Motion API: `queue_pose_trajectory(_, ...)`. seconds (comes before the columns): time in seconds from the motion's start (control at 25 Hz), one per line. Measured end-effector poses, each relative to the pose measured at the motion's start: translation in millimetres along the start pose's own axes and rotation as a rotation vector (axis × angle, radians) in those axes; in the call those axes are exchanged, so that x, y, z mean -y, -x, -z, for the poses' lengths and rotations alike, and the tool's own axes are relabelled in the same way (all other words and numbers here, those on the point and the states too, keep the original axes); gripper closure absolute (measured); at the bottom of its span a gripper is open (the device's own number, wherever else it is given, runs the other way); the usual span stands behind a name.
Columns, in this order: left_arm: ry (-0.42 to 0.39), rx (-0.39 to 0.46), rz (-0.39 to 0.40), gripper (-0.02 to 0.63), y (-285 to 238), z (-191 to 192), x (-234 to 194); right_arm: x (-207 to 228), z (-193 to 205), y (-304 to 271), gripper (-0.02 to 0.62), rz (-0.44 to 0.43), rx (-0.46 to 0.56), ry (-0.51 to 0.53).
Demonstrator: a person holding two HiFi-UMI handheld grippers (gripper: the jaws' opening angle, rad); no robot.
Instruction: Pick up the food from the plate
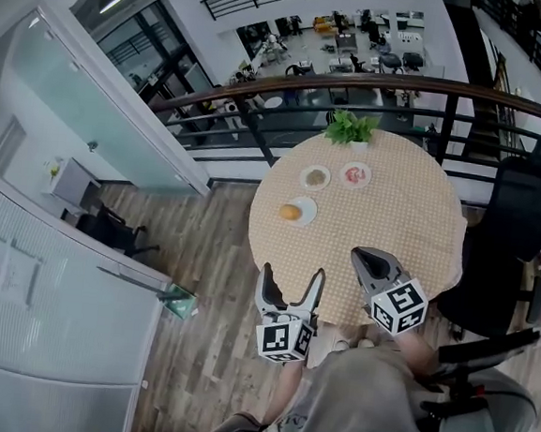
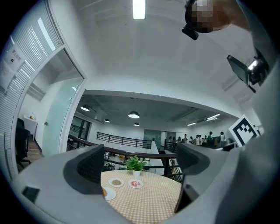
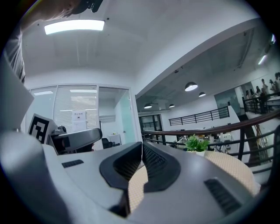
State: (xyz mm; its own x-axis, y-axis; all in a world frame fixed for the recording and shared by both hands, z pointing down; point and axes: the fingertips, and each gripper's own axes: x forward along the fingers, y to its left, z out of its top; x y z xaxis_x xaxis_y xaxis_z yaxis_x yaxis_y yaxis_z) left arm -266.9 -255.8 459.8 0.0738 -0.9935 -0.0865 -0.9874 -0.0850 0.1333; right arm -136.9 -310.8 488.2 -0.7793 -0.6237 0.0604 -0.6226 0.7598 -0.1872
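The left claw (image 1: pixel 292 276) is released, nothing between its jaws, at the near edge of the round bench (image 1: pixel 392 221). The orange food (image 1: pixel 291 211) lies on its white plate (image 1: pixel 309 204) at this claw's 12 o'clock, well apart from it. The right claw (image 1: pixel 362 257), at the food's 4 o'clock, is clenched and empty. A potted plant (image 1: pixel 352 128) stands at the bench's far edge.

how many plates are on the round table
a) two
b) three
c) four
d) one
b: the table holds three, the plate with orange food, the plate with brownish food and the plate with pinkish food.
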Motion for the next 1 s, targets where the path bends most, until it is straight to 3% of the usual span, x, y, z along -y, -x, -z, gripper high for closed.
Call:
queue_pose_trajectory(0.52, -0.096, -0.087, 0.026, 0.08, -8.2, 19.6, -13.3, 7.5, 10.5, 0.6, 0.58, 0.021, -0.032, -0.005)
queue_pose_trajectory(1.0, -0.33, -0.215, 0.065, 0.152, -40.1, 53.7, -51.8, 15.9, 16.6, 15.7, 0.58, 0.084, -0.051, -0.006)
